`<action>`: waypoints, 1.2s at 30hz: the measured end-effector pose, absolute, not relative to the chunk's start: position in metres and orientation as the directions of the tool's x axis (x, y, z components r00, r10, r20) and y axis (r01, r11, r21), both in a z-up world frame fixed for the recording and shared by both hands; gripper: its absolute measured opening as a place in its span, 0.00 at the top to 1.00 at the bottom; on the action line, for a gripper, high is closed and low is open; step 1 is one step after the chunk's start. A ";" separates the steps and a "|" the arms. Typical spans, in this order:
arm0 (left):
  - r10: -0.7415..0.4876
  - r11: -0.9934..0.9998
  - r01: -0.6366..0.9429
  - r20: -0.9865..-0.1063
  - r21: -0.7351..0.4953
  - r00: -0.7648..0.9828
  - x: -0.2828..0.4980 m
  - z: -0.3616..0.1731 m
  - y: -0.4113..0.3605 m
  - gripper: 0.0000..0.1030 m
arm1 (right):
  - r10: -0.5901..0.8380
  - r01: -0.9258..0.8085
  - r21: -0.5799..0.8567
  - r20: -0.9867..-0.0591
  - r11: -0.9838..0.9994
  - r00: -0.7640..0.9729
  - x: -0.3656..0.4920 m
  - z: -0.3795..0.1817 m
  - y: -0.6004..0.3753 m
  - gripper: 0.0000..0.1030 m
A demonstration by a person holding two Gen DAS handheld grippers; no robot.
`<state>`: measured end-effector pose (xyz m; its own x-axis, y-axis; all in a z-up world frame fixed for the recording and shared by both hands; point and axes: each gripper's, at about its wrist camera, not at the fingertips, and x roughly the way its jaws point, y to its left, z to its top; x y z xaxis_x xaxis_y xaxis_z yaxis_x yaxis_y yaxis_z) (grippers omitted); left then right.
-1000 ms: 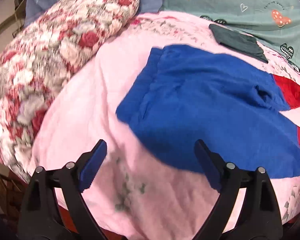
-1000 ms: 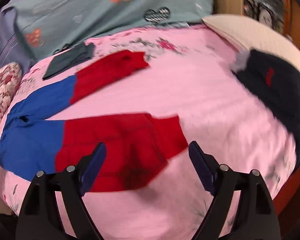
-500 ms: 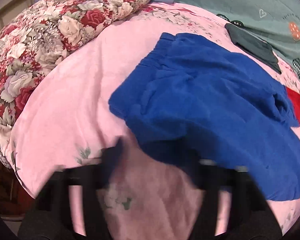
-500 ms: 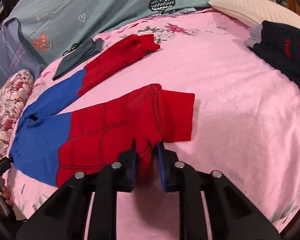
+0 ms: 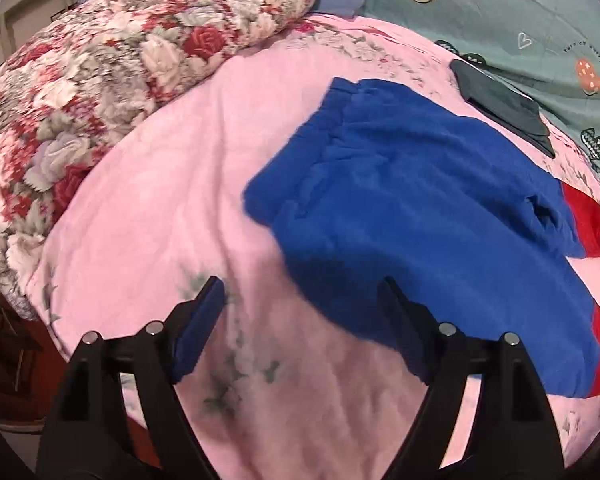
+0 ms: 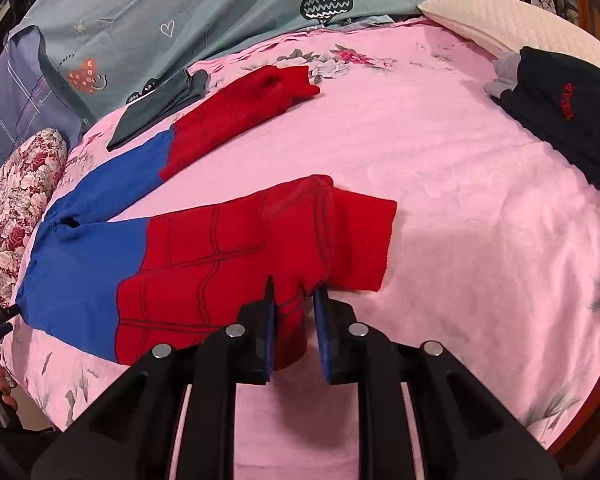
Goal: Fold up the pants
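Pants (image 6: 204, 248) lie spread on pink bedsheet (image 6: 440, 168), centre-left of right-wrist frame; blue waist end at centre-right of left-wrist frame. Right tongs (image 6: 294, 320) pinch a bunched ridge of the near red leg, w/ cuff just beyond. Left tongs (image 5: 300, 320) spread wide, holding nothing, at waist edge. We judge risks: thin pinch slips when lifted; one-sided pull drags the blue end askew, as left has no grip yet.

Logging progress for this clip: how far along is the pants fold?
Barely begun. The pants lie spread on the pink bedspread, legs still apart, no fold made. In hand: the right gripper is shut on the near red leg hem. The left gripper is open near the blue waist, not gripping. All folds remain.
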<state>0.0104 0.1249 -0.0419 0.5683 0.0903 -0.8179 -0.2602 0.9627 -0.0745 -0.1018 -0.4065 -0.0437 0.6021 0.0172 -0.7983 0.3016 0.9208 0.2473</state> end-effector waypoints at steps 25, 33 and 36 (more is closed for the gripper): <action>0.110 0.957 -0.286 -0.859 -0.045 0.501 0.011 -0.049 0.152 0.77 | -0.010 0.346 0.220 -0.832 0.912 0.554 -0.111 -0.051 -0.419 0.80; 0.213 0.955 -0.298 -0.706 0.003 0.676 -0.007 0.039 0.160 0.13 | -0.181 0.344 0.116 -0.674 0.932 0.716 -0.112 0.061 -0.436 0.34; 0.178 0.963 -0.270 -0.698 -0.023 0.694 0.038 0.051 0.162 0.10 | -0.001 0.153 0.169 -0.668 0.974 0.744 -0.052 0.087 -0.412 0.34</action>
